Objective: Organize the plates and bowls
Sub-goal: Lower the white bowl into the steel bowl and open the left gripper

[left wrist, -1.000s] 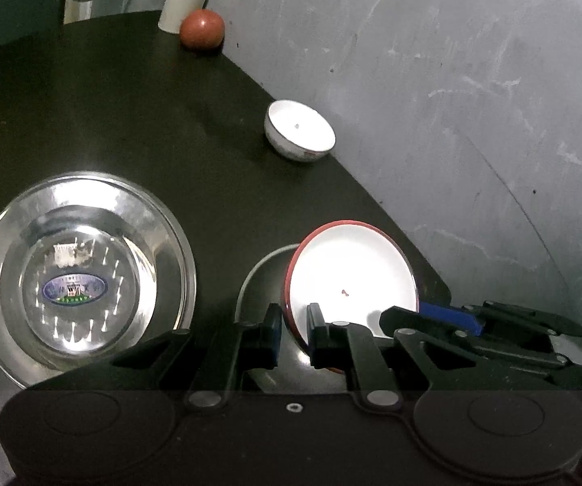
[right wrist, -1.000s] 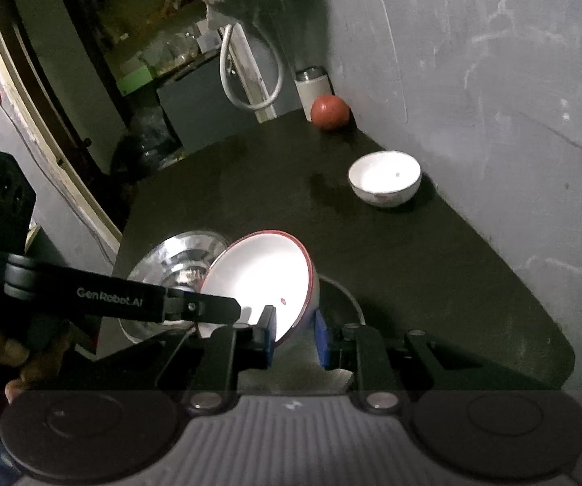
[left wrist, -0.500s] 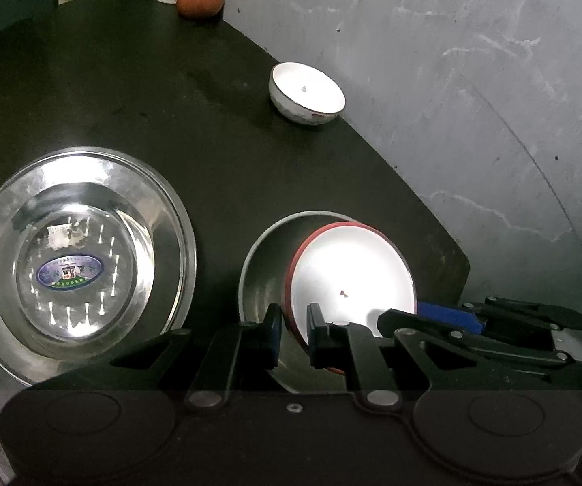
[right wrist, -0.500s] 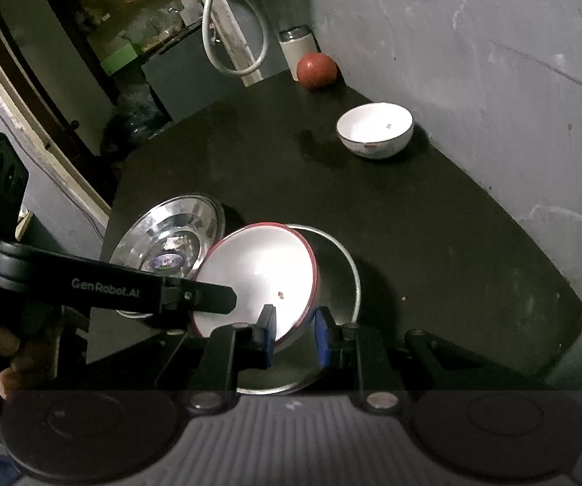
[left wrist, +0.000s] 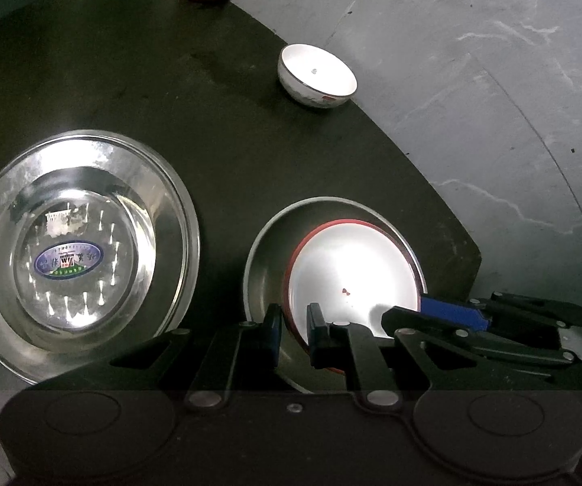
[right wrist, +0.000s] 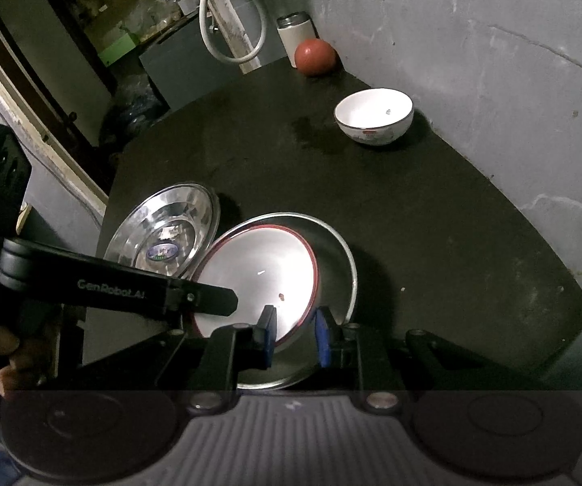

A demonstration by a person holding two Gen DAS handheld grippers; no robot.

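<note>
Both grippers are lowering the red-rimmed plate (left wrist: 351, 267) into the steel pan (left wrist: 266, 251) directly ahead, left gripper (left wrist: 293, 324) clamped narrowly on its rim, right gripper (right wrist: 294, 334) slightly wider, so nesting is nearly complete.

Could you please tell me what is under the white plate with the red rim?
A steel plate lies under the red-rimmed plate, its rim showing on the far side. Both the left gripper and right gripper straddle the red rim. Whatever lies beneath the white plate's middle is hidden.
</note>
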